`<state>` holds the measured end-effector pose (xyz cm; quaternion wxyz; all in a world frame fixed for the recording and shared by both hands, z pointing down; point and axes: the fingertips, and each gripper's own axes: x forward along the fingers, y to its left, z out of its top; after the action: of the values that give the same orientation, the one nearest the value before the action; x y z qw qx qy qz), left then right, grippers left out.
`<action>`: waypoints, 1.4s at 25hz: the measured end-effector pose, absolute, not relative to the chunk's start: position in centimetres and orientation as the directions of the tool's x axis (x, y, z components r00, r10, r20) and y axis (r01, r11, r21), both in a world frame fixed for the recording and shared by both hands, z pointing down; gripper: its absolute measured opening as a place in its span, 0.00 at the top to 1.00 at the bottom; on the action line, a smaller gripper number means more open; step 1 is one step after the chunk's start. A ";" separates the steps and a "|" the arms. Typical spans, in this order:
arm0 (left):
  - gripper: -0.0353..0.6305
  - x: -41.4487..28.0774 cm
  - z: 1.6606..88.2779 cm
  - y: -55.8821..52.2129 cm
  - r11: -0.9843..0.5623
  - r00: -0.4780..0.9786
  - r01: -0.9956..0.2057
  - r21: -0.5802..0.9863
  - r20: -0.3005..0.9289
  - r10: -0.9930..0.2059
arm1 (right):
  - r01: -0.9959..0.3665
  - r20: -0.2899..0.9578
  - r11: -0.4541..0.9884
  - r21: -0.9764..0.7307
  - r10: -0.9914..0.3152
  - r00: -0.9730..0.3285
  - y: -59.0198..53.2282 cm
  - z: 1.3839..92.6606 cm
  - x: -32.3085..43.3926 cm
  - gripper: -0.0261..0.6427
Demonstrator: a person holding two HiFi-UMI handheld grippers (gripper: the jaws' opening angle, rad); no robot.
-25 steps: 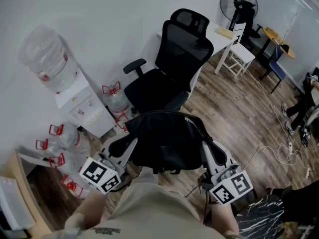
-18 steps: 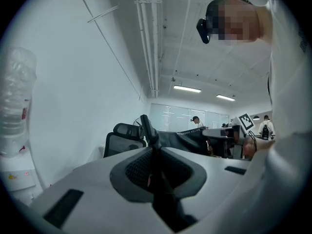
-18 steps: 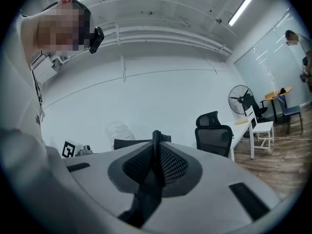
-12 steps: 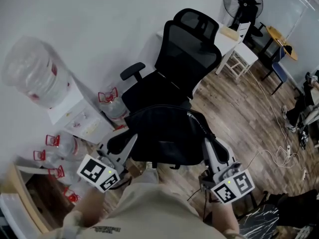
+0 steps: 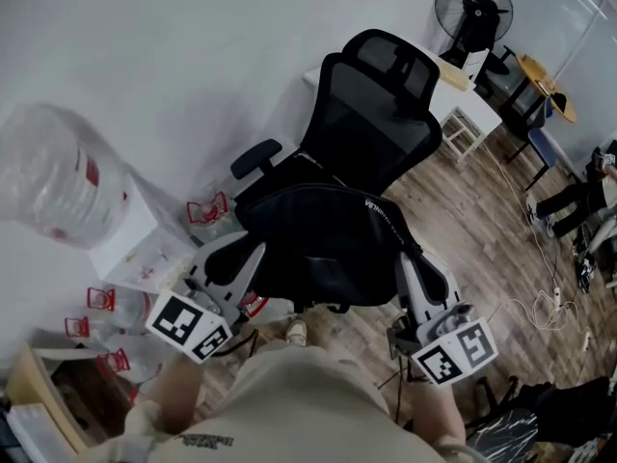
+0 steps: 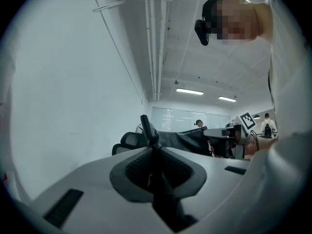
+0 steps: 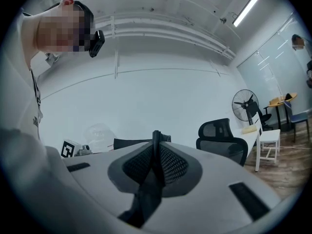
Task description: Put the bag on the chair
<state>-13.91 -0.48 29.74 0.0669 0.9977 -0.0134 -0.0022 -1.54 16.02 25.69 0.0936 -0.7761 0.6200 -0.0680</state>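
Note:
In the head view a black bag (image 5: 328,249) hangs between my two grippers, right in front of a black mesh office chair (image 5: 381,123) and over the near edge of its seat (image 5: 275,167). My left gripper (image 5: 253,252) is shut on the bag's left side. The left gripper view shows its jaws (image 6: 153,147) pinching a black strap (image 6: 147,128), with the bag (image 6: 190,139) beyond. My right gripper (image 5: 405,260) holds the bag's right side. In its own view the jaws (image 7: 156,147) clamp another black strap (image 7: 156,136), with the chair (image 7: 222,136) to the right.
A water dispenser with a big bottle (image 5: 58,181) stands at the left wall, with spare bottles (image 5: 96,307) on the floor by it. Behind the chair are a white table (image 5: 453,70), a fan (image 5: 472,8) and a white chair (image 5: 463,128). Cables (image 5: 540,297) cross the wooden floor.
The bag and both grippers have moved forward toward the chair. The bag now overlaps the front of the seat. Both grips are unchanged.

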 end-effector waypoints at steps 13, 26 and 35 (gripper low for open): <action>0.85 -8.9 30.9 -8.0 -0.993 0.999 -0.042 0.109 0.006 -0.042 | -0.952 -0.009 -0.220 -0.215 -0.974 0.227 8.7 27.3 3.3 0.88; 0.85 -4.9 31.7 -11.1 -0.986 0.991 -0.133 0.105 0.001 -0.134 | -0.969 -0.029 -0.156 -0.194 -0.986 0.164 4.4 28.1 8.9 0.88; 0.85 0.4 32.3 -13.3 -0.970 0.974 -0.225 0.088 0.030 -0.223 | -0.974 -0.026 -0.073 -0.213 -0.996 0.080 0.8 29.2 15.8 0.88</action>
<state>0.36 -13.29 32.33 0.0456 0.9925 -0.1130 0.0097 15.83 0.85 29.19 0.0873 -0.7296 0.6754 -0.0632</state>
